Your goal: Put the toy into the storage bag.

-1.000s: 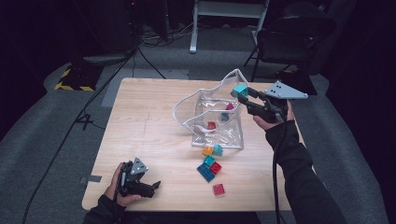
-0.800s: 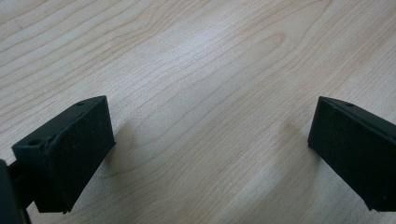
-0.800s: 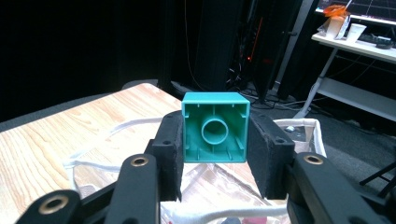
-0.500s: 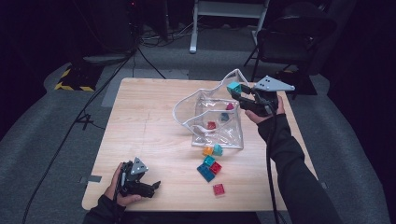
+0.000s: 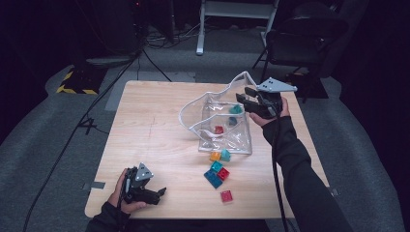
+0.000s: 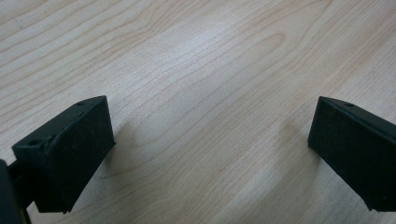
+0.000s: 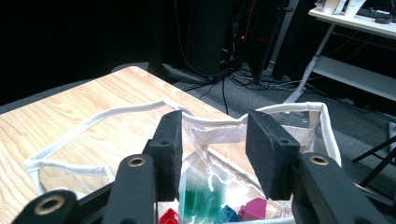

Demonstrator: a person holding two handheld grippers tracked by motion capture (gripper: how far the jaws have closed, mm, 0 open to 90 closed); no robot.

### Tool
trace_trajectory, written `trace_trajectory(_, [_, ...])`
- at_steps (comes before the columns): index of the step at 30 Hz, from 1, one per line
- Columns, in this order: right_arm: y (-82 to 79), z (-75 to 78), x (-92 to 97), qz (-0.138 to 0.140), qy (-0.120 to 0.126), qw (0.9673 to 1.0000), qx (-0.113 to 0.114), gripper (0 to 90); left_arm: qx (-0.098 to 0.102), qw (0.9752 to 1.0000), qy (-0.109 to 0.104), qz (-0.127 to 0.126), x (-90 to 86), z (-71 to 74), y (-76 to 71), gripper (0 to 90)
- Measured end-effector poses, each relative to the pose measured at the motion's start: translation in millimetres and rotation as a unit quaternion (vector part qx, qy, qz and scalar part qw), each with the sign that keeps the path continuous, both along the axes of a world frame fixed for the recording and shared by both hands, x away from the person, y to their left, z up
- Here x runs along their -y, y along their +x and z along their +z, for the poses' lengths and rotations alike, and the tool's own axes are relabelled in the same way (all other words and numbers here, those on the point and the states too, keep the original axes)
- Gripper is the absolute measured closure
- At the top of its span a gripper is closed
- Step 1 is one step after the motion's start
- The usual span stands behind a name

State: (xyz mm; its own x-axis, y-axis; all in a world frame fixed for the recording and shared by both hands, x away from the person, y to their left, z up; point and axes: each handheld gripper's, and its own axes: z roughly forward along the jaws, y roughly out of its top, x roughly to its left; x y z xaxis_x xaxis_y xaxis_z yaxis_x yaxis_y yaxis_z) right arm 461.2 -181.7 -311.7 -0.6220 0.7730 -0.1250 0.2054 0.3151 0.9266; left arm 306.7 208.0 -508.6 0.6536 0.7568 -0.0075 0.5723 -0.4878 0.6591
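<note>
Since the blocks go in the clear bag (image 5: 240, 141), I hold my right tool (image 5: 243, 100) over its mouth. Its jaws have just been opening, and the teal block (image 7: 201, 198) slips down from between them. My left tool (image 5: 162, 192) waits on the surface (image 5: 154, 121), spread and empty.

The wooden table (image 5: 159, 125) is evenly lit from above while the room around it sinks into near black — the high view is soft and slightly grainy. In the left gripper view the wood grain is sharp and the black jaws cast faint, diffuse shadows. The right gripper view shows a teal block (image 7: 201, 198) smeared by motion blur, glare on the clear plastic bag (image 7: 299, 135), and a bright, washed-out corner at top right.
</note>
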Motion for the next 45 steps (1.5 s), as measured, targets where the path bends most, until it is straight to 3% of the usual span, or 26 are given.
trace_trajectory(6, [-7.8,3.4,3.7,0.006,-0.001,1.0000,0.006,56.9,0.000,1.0000,0.000,0.000,0.0,0.0,0.0,0.6])
trace_trajectory(14, [-24.3,5.8,22.0,0.009,0.005,0.9998,0.015,56.9,0.000,1.0000,0.000,0.000,0.0,0.0,0.0,0.6])
trace_trajectory(25, [-55.2,-3.2,48.6,0.019,0.009,0.9994,0.027,55.6,0.000,1.0000,0.000,0.000,0.0,0.0,-0.1,0.6])
trace_trajectory(34, [-83.6,-25.3,63.3,0.035,-0.007,0.9991,0.023,54.8,0.000,1.0000,0.000,0.001,0.0,0.0,-0.1,0.5])
trace_trajectory(38, [-93.7,-36.1,66.5,0.048,-0.002,0.9987,0.016,54.0,0.000,1.0000,0.000,0.001,0.1,0.0,-0.1,0.5])
trace_trajectory(45, [-113.4,-67.4,66.2,0.084,-0.006,0.9964,-0.006,51.4,0.000,1.0000,0.000,0.001,0.1,0.0,-0.1,0.5])
